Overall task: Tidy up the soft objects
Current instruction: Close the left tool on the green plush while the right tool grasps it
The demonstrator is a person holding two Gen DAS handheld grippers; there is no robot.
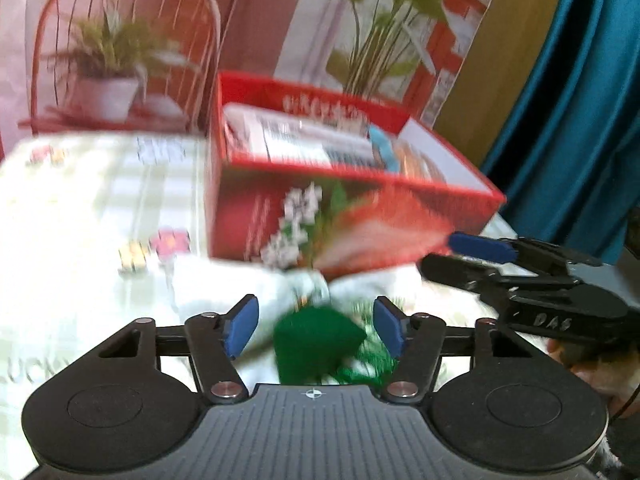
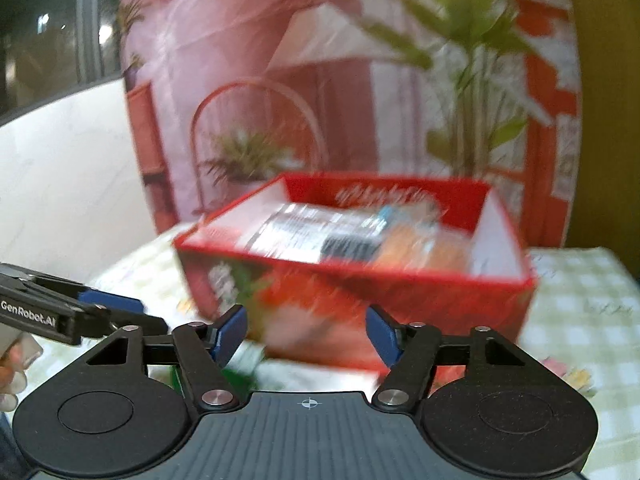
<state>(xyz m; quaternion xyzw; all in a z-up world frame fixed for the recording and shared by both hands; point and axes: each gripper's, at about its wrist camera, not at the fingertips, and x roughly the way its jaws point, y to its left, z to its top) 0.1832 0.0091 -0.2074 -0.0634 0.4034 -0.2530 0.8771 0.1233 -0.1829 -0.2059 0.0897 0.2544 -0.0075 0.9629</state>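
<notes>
A green soft cloth item (image 1: pixel 316 342) lies on a white soft cloth (image 1: pixel 256 286) on the table, between the jaws of my open left gripper (image 1: pixel 315 326), which does not touch it. A red box (image 1: pixel 344 216) with flower print stands behind; it holds folded striped, blue and orange cloths (image 1: pixel 320 144). My right gripper (image 2: pixel 306 334) is open and empty, in front of the same red box (image 2: pixel 360 288). The right gripper also shows in the left wrist view (image 1: pixel 464 256), and the left gripper shows in the right wrist view (image 2: pixel 116 308).
A pale checked tablecloth (image 1: pixel 80 208) covers the table. A printed backdrop (image 1: pixel 168 28) with plants and a red chair stands behind the box. A teal curtain (image 1: pixel 576 120) hangs at the right. A green patch (image 2: pixel 236 378) shows low in the right wrist view.
</notes>
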